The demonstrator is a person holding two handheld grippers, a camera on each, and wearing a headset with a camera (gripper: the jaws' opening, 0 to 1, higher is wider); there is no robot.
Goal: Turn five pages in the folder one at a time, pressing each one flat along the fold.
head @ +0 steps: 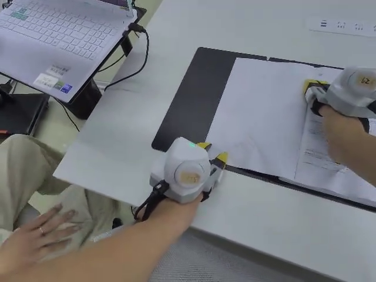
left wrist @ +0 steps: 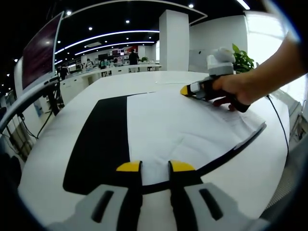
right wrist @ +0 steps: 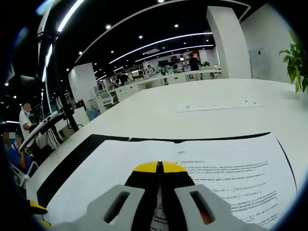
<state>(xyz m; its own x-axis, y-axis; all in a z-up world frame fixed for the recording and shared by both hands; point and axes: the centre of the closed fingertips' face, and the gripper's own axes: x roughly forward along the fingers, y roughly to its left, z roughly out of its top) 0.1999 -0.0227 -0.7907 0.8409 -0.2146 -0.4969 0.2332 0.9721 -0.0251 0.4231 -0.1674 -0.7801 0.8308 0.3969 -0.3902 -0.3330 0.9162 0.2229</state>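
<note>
A black folder [head: 188, 100] lies open on the white table. A blank turned page [head: 258, 111] rests on its left half, slightly bulged, and a printed page [head: 320, 153] lies to the right of the fold. My left gripper [head: 212, 155] sits at the folder's near edge. Its yellow-tipped jaws [left wrist: 155, 167] stand narrowly open over the blank page's edge [left wrist: 173, 120], and I see nothing held between them. My right gripper [head: 314, 89] is shut. Its tips [right wrist: 159, 167] rest together on the fold between the blank page [right wrist: 110, 163] and the printed page [right wrist: 231, 163].
A white laptop [head: 59, 35] on a stand sits off the table's far left, with a black cable [head: 132, 64] running to it. A power strip [head: 341, 24] lies at the far right. A person's hand [head: 35, 235] rests on a knee at the lower left.
</note>
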